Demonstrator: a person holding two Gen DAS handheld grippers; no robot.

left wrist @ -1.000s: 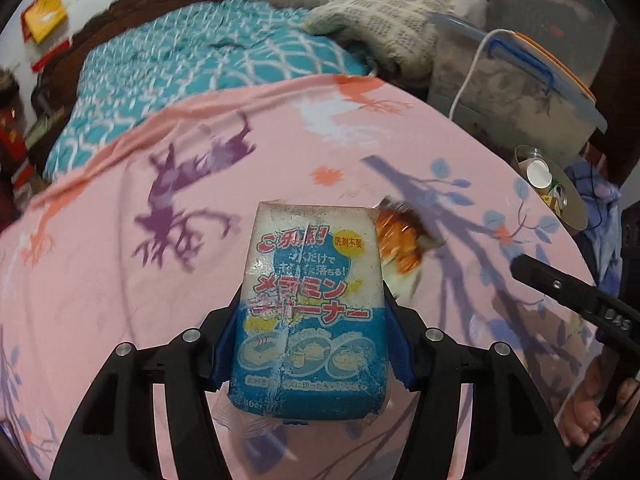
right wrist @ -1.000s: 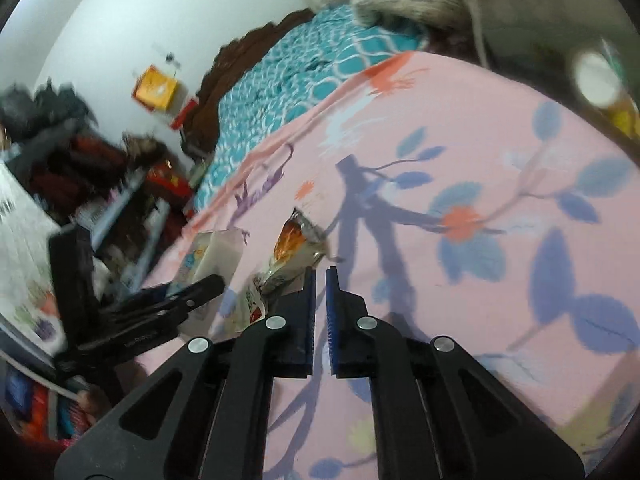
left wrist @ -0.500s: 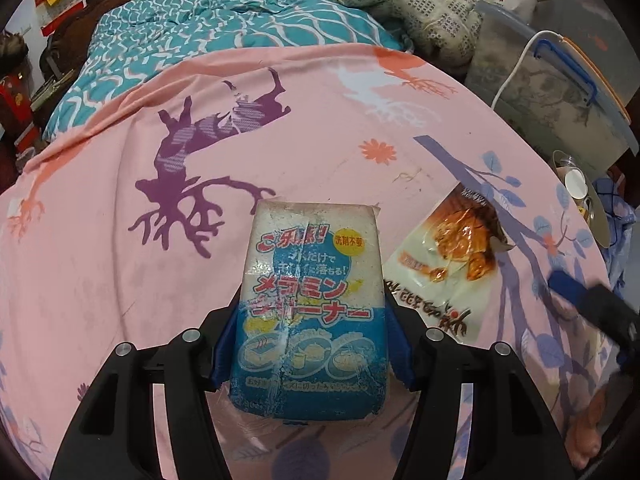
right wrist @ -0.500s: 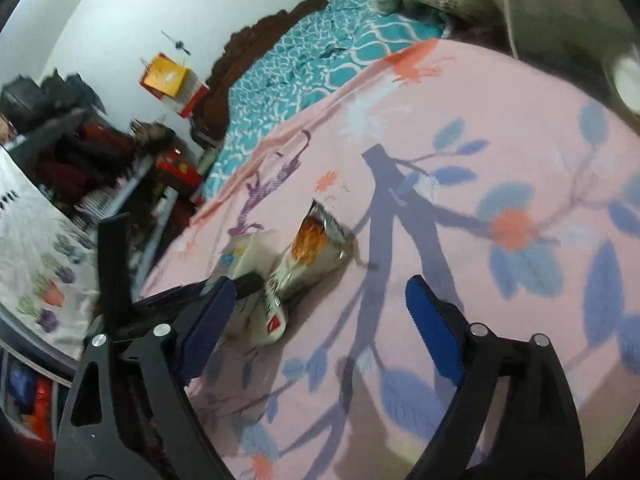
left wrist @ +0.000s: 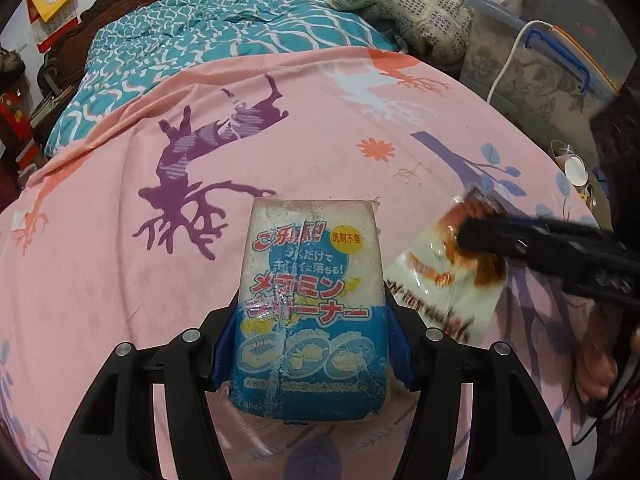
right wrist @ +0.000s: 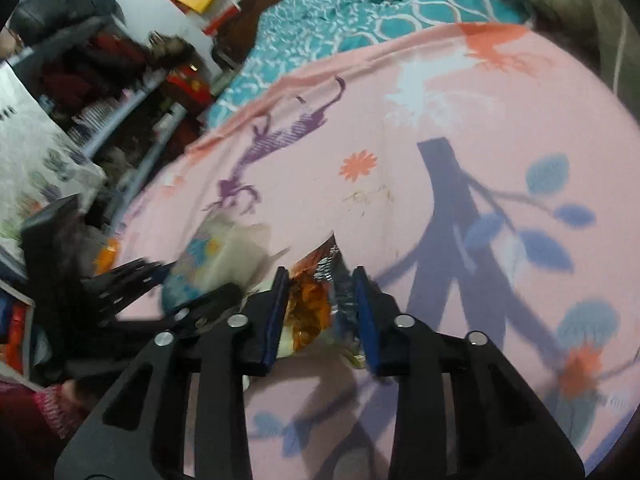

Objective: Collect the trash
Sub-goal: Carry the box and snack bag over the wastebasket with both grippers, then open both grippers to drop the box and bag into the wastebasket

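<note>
Trash sits in both tools: the left gripper [left wrist: 312, 344] clamps a sponge packet [left wrist: 310, 312] upright, clear of the pink sheet [left wrist: 120, 280]; just beyond, the right gripper [right wrist: 322, 312] is closing around a snack wrapper [right wrist: 310, 304] lying on that sheet, likely to lift it too.

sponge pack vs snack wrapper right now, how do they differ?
The sponge pack is a thick blue-and-white block; the snack wrapper is a thin, crumpled white-and-orange bag. The sponge pack is clamped in the left gripper; the snack wrapper sits between the closing jaws of the right gripper and lies against the pink sheet. Both are printed packaging over that sheet.
</note>
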